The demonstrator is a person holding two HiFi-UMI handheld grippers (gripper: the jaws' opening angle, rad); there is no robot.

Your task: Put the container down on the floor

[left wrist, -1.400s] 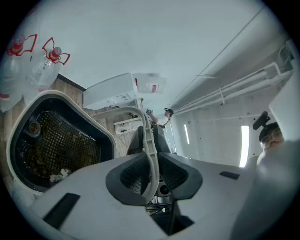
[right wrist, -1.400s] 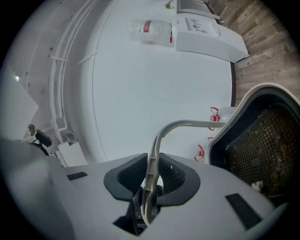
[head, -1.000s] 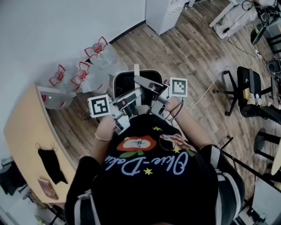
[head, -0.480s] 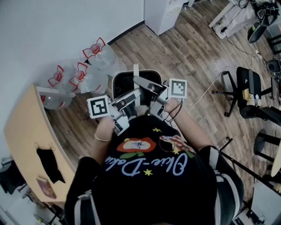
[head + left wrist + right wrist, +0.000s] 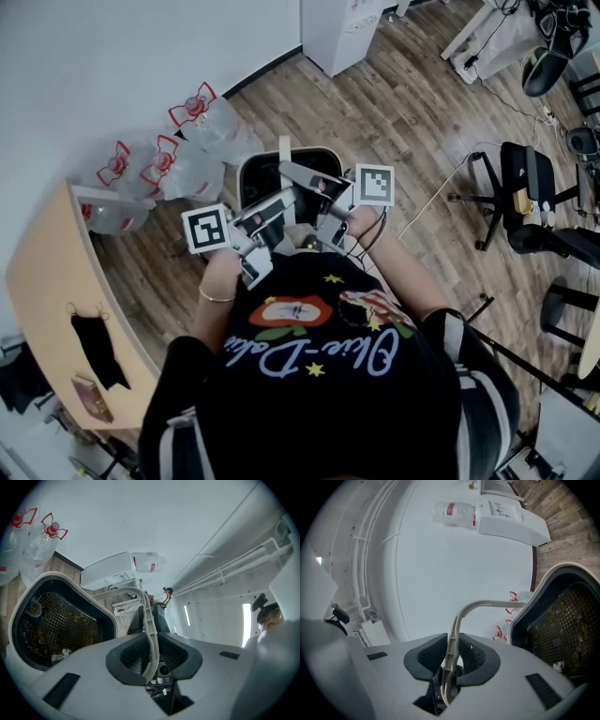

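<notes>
Ahead of your chest, the container (image 5: 242,173) hangs clear of the wooden floor (image 5: 412,112), carried by its pale bail handle (image 5: 149,616). Your left gripper (image 5: 152,657) is clenched on that handle, and your right gripper (image 5: 451,658) is clamped on it likewise, with the pads pressing the strip from both faces. The double hold is judged to stop the load swinging or tipping its mesh basket (image 5: 61,625). Container not yet set down. Mind the water bottles (image 5: 183,155) close beside it when you lower

I see a wood-plank floor (image 5: 403,122) meeting a white wall (image 5: 94,66), a tan table (image 5: 47,281) at left, a black office chair (image 5: 525,197) at right.
</notes>
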